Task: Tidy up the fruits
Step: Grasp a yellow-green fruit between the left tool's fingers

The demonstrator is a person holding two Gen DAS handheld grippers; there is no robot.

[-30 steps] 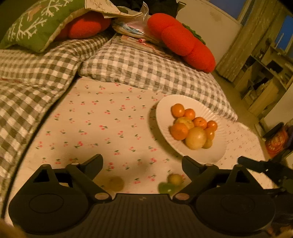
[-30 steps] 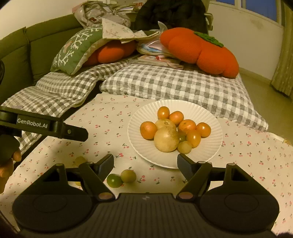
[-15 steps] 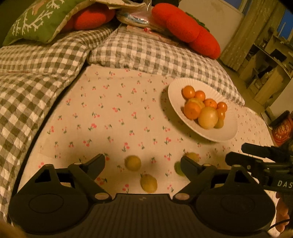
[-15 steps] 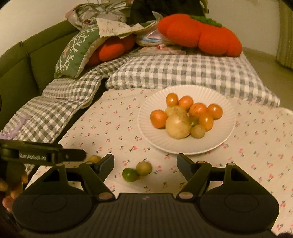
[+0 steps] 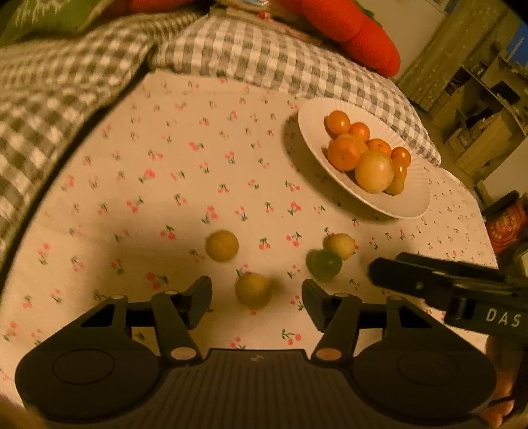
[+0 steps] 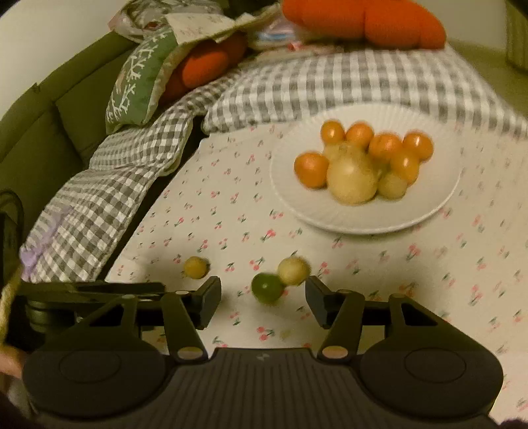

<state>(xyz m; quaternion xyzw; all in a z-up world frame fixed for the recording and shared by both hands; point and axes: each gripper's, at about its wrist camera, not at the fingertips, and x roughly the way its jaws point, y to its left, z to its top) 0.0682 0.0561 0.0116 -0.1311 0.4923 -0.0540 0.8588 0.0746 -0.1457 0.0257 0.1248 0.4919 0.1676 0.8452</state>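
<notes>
On the cherry-print cloth lie several small loose fruits. My left gripper (image 5: 255, 302) hangs low over a yellow fruit (image 5: 252, 290) that sits between its fingertips with gaps on both sides; its jaws are closing. A second yellow fruit (image 5: 222, 246) lies just beyond. My right gripper (image 6: 264, 302) has a green fruit (image 6: 267, 287) at the mouth of its closing jaws, untouched, with a pale yellow fruit (image 6: 293, 270) against it. A white plate (image 6: 363, 222) holds oranges and a large pale fruit (image 6: 351, 180).
Grey checked cushions (image 6: 330, 82) border the cloth at the back and left, with orange plush pillows (image 6: 363, 19) behind. The two grippers stand close side by side. A wooden shelf (image 5: 478, 99) stands far right. Bare cloth (image 5: 198, 165) lies left of the plate.
Both grippers have sunk and tipped down toward the loose fruits. Their jaws have narrowed. The yellow fruit now sits between the left fingertips, the green one at the right fingertips.
</notes>
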